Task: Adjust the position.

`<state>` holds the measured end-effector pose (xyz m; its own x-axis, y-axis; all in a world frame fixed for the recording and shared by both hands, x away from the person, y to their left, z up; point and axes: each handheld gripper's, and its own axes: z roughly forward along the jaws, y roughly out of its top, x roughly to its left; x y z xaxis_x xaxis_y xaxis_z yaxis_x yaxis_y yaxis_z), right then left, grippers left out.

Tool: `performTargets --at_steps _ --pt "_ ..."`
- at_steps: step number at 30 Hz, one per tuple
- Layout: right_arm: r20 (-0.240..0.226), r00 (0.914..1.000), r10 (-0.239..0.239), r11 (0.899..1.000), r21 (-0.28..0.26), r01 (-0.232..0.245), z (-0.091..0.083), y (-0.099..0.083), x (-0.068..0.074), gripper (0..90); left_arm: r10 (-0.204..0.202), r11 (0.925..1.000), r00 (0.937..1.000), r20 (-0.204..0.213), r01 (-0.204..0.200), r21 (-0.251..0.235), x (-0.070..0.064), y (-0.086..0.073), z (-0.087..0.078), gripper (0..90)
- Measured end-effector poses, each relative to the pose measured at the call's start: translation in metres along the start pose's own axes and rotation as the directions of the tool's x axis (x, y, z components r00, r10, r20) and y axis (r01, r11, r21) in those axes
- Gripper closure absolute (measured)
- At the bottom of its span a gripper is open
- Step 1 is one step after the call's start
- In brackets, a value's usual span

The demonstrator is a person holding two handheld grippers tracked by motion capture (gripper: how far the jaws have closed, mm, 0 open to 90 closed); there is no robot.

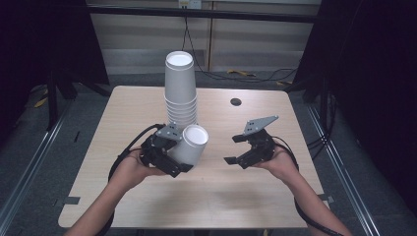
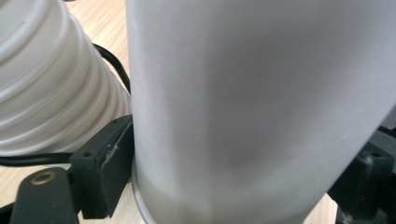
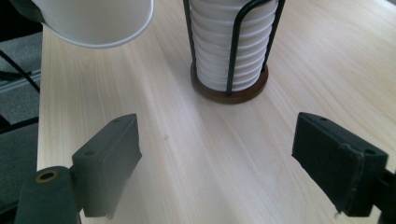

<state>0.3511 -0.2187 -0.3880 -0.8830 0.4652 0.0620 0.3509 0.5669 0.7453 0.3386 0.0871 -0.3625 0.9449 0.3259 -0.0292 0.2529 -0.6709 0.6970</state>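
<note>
A tall stack of white paper cups (image 1: 180,88) stands in a black wire holder on a round wooden base (image 3: 229,91) at the middle of the table. My left gripper (image 1: 173,153) is shut on a single white paper cup (image 1: 192,145), held tilted with its mouth up and to the right, just in front of the stack. In the left gripper view this cup (image 2: 252,107) sits between the two black pads, with the stack (image 2: 51,79) at the left. My right gripper (image 1: 235,150) is open to the right of the cup, its jaws (image 3: 229,172) wide apart over bare wood.
The light wooden table (image 1: 147,196) has a round black cable hole (image 1: 236,102) at the back right. Cables trail from both grippers. Dark frame posts and floor rails flank the table on both sides.
</note>
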Motion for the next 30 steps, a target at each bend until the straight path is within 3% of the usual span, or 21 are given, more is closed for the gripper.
performTargets --at_steps 6,11,20,24,30 --pt "-0.013 0.9998 -0.016 0.999 0.029 0.017 0.001 0.001 0.002 14.9 0.018 0.9988 0.9998 0.002 -0.018 0.046 -0.001 0.004 0.005 13.9" --pt "-0.025 0.9992 -0.03 0.999 0.041 0.031 0.001 0.002 0.003 14.8 0.006 0.9978 0.9999 0.015 -0.007 0.066 0.0 0.005 0.011 13.9" --pt "-0.05 0.9977 -0.047 0.995 0.082 0.051 -0.001 0.0 0.003 13.9 0.051 0.987 0.9984 0.025 -0.054 0.152 -0.002 0.009 0.022 13.8" --pt "-0.062 0.9964 -0.058 0.993 0.099 0.064 -0.001 0.0 0.003 13.7 0.041 0.9877 0.999 0.02 -0.043 0.15 -0.002 0.011 0.024 13.7" --pt "-0.084 0.9939 -0.072 0.987 0.137 0.083 -0.004 0.003 0.003 13.8 0.065 0.9812 0.9977 0.018 -0.068 0.181 -0.003 0.015 0.027 13.7"
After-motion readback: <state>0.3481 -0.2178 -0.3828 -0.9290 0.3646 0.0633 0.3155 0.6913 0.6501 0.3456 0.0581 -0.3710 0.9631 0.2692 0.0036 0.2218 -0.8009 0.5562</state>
